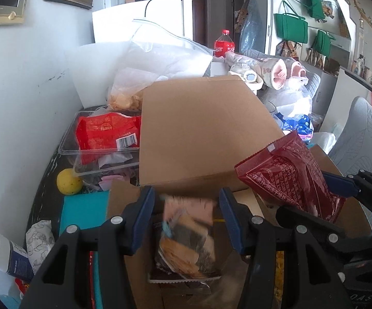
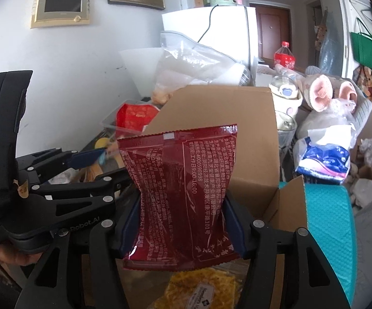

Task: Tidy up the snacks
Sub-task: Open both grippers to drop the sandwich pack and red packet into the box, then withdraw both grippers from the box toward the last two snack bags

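An open cardboard box (image 1: 198, 134) stands in front of me, its far flap upright; it also shows in the right wrist view (image 2: 253, 139). My left gripper (image 1: 187, 215) is open over the box, and a blurred clear snack packet (image 1: 186, 242) drops between its fingers into the box. My right gripper (image 2: 182, 219) is shut on a dark red snack packet (image 2: 183, 190) and holds it above the box; this packet shows at the right in the left wrist view (image 1: 291, 177). A yellow snack pack (image 2: 201, 291) lies in the box below it.
A clear tray (image 1: 103, 141) with a red packet (image 1: 108, 131) sits left of the box, beside a yellow fruit (image 1: 68, 181). Plastic bags (image 1: 160, 64), a cola bottle (image 1: 223, 45), a blue packet (image 2: 325, 162) and a teal pad (image 2: 327, 221) crowd the surroundings.
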A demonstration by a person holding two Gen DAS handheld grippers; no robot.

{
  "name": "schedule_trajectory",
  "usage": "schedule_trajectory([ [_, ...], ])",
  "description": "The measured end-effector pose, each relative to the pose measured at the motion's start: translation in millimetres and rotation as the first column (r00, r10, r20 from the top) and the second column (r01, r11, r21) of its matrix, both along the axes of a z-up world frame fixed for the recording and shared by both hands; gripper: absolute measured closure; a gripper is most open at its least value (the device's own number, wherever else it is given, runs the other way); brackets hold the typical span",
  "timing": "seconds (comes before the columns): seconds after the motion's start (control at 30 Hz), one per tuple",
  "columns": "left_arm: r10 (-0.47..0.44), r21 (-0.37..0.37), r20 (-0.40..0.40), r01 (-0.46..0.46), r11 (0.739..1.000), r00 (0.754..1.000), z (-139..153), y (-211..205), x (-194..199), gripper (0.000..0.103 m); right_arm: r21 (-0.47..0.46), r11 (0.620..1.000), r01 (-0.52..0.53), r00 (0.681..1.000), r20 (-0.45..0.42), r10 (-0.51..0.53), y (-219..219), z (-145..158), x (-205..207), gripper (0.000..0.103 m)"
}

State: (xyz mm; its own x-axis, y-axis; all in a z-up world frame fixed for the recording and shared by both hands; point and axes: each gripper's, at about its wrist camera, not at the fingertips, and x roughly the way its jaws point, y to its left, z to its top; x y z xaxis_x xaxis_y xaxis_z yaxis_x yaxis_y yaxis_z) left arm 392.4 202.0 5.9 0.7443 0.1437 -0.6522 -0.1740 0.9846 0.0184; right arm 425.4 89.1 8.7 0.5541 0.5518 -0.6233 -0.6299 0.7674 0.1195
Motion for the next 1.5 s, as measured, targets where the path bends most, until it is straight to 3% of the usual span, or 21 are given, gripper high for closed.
schedule_trajectory([
  [0.13, 0.023, 0.028, -0.007, -0.023, 0.999, 1.0, -2, 0, 2, 0.051, -0.039, 0.999, 0.038, 0.999, -0.016, -0.039, 2, -5, 5, 0.035],
  [0.37, 0.047, -0.004, -0.066, -0.047, 0.999, 0.997, -9, 8, 9, 0.051, -0.049, 0.998, 0.046, 0.999, -0.002, -0.047, 2, -3, 3, 0.022],
  [0.73, 0.046, 0.003, -0.059, -0.046, 0.999, 0.997, -2, 8, 4, 0.05, -0.044, 0.995, 0.085, 0.996, 0.003, -0.085, 0, 3, -1, 0.021],
  [0.97, 0.035, 0.016, -0.009, -0.034, 0.999, 0.999, 14, 4, -7, 0.05, -0.026, 0.992, 0.124, 0.992, -0.013, -0.125, -10, 9, -9, 0.021],
  [1.5, -0.144, 0.016, 0.069, 0.143, 0.99, 0.987, 44, -52, -42, 0.05, -0.025, 0.963, 0.27, 0.962, 0.044, -0.268, -65, 41, -65, 0.021],
])
